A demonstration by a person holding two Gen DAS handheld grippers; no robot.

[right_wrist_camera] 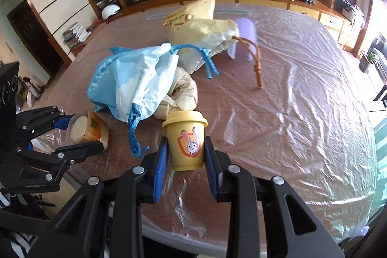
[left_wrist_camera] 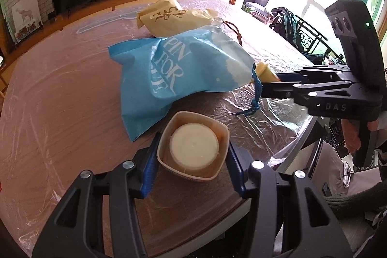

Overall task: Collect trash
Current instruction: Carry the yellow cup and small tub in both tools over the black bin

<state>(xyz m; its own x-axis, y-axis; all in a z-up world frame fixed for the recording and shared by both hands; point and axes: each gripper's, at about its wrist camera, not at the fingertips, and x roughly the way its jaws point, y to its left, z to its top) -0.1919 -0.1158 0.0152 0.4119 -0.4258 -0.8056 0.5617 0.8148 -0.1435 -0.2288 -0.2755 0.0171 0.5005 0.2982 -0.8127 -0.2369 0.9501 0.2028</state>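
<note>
My left gripper (left_wrist_camera: 192, 140) is shut on a squat paper tub (left_wrist_camera: 193, 149) with a white lid lying inside it; both blue pads press its sides near the table's front edge. In the right wrist view the same tub (right_wrist_camera: 84, 129) sits in the left gripper (right_wrist_camera: 84, 134). My right gripper (right_wrist_camera: 185, 139) is shut on a small yellow lidded cup (right_wrist_camera: 186, 139) with a rabbit picture, held upright. From the left wrist view, the right gripper (left_wrist_camera: 268, 84) holds that cup (left_wrist_camera: 264, 70) beside a blue drawstring bag (left_wrist_camera: 169, 74).
The blue bag (right_wrist_camera: 125, 84) lies crumpled mid-table, its cord trailing. Behind it lie a pale yellow bag (right_wrist_camera: 200, 23), a cream cloth (right_wrist_camera: 181, 93) and a purple object (right_wrist_camera: 244, 35). Wrinkled plastic film (right_wrist_camera: 290, 100) covers the round wooden table. A TV and shelves stand beyond.
</note>
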